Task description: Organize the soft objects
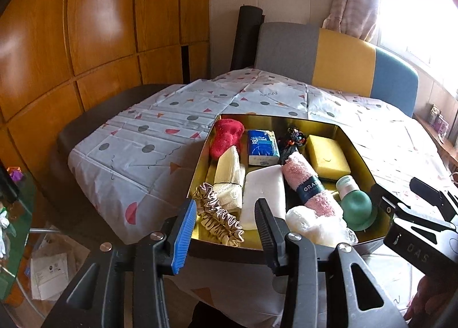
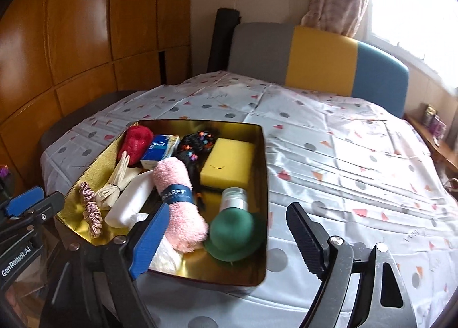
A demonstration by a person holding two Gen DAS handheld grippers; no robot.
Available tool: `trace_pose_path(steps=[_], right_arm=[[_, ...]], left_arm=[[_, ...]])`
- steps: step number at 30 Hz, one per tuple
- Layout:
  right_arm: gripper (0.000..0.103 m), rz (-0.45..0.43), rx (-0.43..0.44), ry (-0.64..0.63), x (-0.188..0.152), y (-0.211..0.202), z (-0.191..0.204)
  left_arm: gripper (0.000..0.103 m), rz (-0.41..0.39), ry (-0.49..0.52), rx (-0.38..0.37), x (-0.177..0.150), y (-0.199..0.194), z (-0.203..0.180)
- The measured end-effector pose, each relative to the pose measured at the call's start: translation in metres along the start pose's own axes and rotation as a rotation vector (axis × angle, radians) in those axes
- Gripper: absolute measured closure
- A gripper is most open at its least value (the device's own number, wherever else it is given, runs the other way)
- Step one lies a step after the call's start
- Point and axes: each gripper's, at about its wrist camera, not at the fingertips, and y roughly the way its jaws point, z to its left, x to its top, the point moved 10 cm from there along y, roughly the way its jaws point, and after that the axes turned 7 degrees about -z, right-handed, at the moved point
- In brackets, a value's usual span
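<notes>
A gold tray (image 1: 359,153) (image 2: 264,184) on the table holds several soft things. Among them are a red fluffy sock (image 1: 226,137), a blue tissue pack (image 1: 262,147), a yellow sponge (image 2: 227,166), a pink rolled towel (image 2: 180,207), a green felt hat (image 2: 233,233), a white block (image 1: 263,193), a cream cloth (image 1: 229,176) and a satin scrunchie (image 1: 220,216). My left gripper (image 1: 224,232) hangs open over the tray's near edge, above the scrunchie, holding nothing. My right gripper (image 2: 229,242) stands wide open just short of the hat, and is empty too.
A patterned white cloth (image 2: 343,156) covers the table to the right of and beyond the tray. A grey, yellow and blue chair back (image 2: 317,56) stands at the far side. Wooden cupboards (image 1: 86,27) fill the left, a bright window (image 2: 415,13) the right. Papers (image 1: 48,273) lie on the floor.
</notes>
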Motion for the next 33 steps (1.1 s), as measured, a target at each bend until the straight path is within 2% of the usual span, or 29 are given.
trace_pose_path(steps=[7,24,33], right_arm=[[0.019,-0.002,-0.010,0.037,-0.004,-0.006,-0.008],[0.018,-0.032,-0.001,0.016,0.001,-0.014,0.003],[0.018,-0.018,0.007,0.017,-0.003,-0.012,0.005]], left_arm=[[0.060,-0.025,0.005,0.014,0.002,-0.008,-0.002],[0.060,-0.025,-0.010,0.037,0.003,-0.009,0.006],[0.060,-0.014,-0.008,0.046,0.001,-0.006,0.009]])
